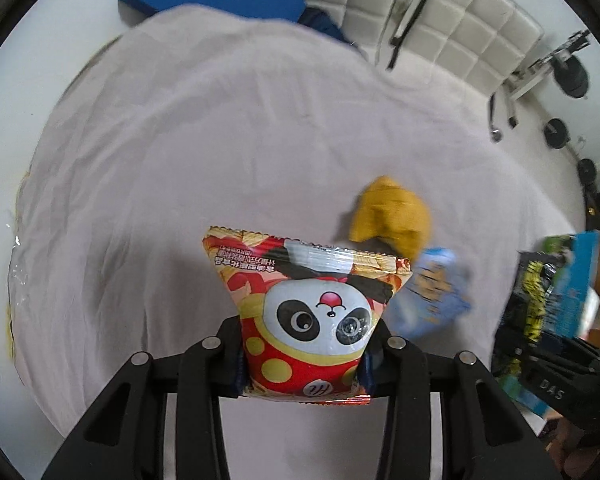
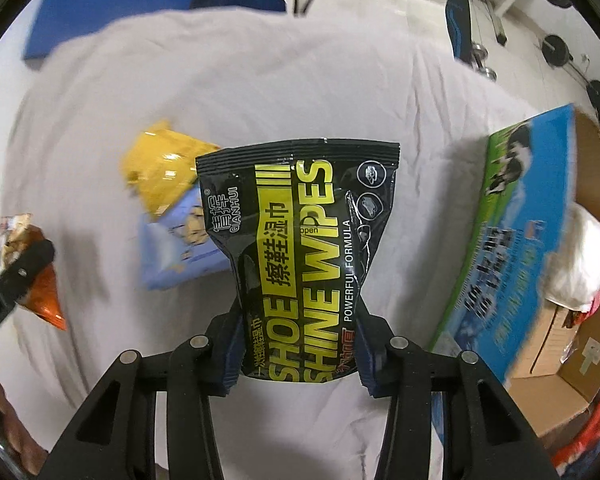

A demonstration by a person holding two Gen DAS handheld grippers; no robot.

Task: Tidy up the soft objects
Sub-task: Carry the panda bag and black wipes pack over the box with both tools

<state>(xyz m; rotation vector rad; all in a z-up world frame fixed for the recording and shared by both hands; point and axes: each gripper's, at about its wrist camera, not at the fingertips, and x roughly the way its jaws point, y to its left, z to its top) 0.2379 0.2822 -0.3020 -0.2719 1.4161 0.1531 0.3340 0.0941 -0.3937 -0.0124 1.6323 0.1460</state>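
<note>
- A pale, creased sheet (image 1: pixel 220 152) covered the whole work surface; everything else lay on it or hung over it.
- A cardboard box (image 2: pixel 528 248), printed blue and green with a cow on its side, stood at the right edge of the sheet, with white stuff bulging from its open top.
- The black shoe-wipes pack (image 2: pixel 300 256) was glossy, lettered in yellow "SHOE SHINE WIPES", and pinched narrow at its waist. It was lifted clear of the sheet, upright in the right gripper (image 2: pixel 298 356), whose jaws were clamped on its lower end.
- The panda snack bag (image 1: pixel 306 316) was red and yellow with a black-and-white panda face, puffy, with a crimped top seam. It sat squeezed between the jaws of the left gripper (image 1: pixel 302 364), raised above the sheet.
- A light blue packet (image 2: pixel 180 240) lay flat on the sheet, blurred, partly under the yellow one.
- A yellow packet (image 2: pixel 160 172), crumpled and shiny, rested just beside and overlapping the blue packet's far edge.
</note>
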